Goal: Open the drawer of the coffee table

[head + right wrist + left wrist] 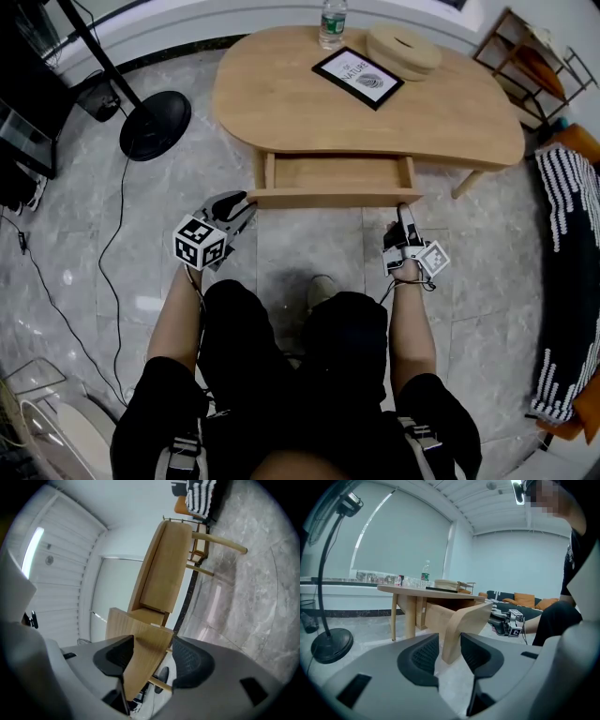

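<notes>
One light-wood drawer (pixel 334 174) stands pulled out from under the top of the kidney-shaped light-wood coffee table (pixel 281 103). It projects toward the person, and its interior is exposed in the head view. Its flat wooden front panel (pixel 333 198) is the part nearest the person. The long axis of the panel runs left to right across the head view, at right angles to the drawer's line of travel.

The left gripper (pixel 242 204) is at the left end of the panel and the right gripper (pixel 403 217) is at the right end. Neither is clearly nearer to the panel, which lies directly ahead of both tools.

Left gripper: the jaws are parted with the panel's rounded end between them. Its own view shows a slim gap at the pads and no visible clamping.

Right gripper: the jaws are spread wide around the other end. One pad lies close against the wood and the other is clearly off it. The panel is therefore released, not grasped.

Both forearms reach forward from the seated person's knees. The left tool dips slightly toward the floor. The right tool is roughly level and rolled far onto its side, so the table appears almost upright in its view.

Judgement: the drawer appears open. Any next move is along the travel line, toward the person, either drawing the tools clear or re-gripping to pull.
</notes>
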`<state>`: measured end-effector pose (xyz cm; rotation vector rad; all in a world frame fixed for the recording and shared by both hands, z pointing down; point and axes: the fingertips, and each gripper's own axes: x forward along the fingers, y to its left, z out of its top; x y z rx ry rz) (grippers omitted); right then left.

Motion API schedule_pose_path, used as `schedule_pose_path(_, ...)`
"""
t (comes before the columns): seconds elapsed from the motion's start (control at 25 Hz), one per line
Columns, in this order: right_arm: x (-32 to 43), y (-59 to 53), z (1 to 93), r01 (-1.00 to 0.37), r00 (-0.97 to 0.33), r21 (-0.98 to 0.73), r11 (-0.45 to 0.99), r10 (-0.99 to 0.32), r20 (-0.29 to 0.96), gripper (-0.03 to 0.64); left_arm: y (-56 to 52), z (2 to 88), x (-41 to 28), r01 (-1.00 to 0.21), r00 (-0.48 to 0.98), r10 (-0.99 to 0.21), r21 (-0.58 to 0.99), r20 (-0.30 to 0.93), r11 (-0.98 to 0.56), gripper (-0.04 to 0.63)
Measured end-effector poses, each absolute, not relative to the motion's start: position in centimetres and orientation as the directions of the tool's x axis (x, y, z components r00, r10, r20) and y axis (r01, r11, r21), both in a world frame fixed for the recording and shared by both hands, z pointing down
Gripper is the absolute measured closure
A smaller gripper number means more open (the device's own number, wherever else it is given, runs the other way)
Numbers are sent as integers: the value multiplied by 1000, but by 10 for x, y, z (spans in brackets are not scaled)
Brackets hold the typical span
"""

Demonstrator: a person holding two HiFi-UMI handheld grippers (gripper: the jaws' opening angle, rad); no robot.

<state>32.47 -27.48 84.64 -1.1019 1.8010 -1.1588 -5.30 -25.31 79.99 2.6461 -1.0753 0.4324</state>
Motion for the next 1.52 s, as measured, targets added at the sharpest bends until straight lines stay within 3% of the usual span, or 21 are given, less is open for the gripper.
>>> schedule_pose_path(0.12, 323, -272, 849, -424, -362, -891, 160, -932, 4, 353, -251, 795, -61, -738, 660, -670, 128, 341, -662, 425)
schedule_pose_path(0.2, 327, -265, 846, -517, -318, -848, 117, -946, 63, 427, -247, 791, -67, -755, 645, -690, 132, 328, -642, 423)
schedule_pose_path(0.56, 331, -257, 801, -700, -213, -706, 105, -975, 66, 498, -240, 784, -66, -771, 636, -723, 185, 269, -610, 458)
schedule_pose_path(0.68, 320, -256, 784, -776, -186, -621, 106, -980, 66, 603, -236, 780, -70, -787, 617, -743, 170, 259, -594, 477)
schedule_pose_path(0.8, 311, -246, 753, -882, -188, -448, 146, -981, 50, 604, -229, 762, -79, -812, 583, -778, 126, 233, -570, 556)
schedule_pose_path(1.04, 295, -227, 685, -986, -143, -89, 139, -989, 47, 603, -217, 705, -86, -858, 510, -842, 27, 176, -513, 574)
schedule_pose_path(1.24, 277, -225, 626, -989, -144, 29, 144, -990, 6, 602, -222, 655, -80, -886, 458, -882, -13, 112, -463, 575)
schedule_pose_path(1.52, 256, -263, 569, -990, -137, 49, 135, -989, -57, 601, -258, 612, -66, -906, 419, -905, -31, 75, -422, 575)
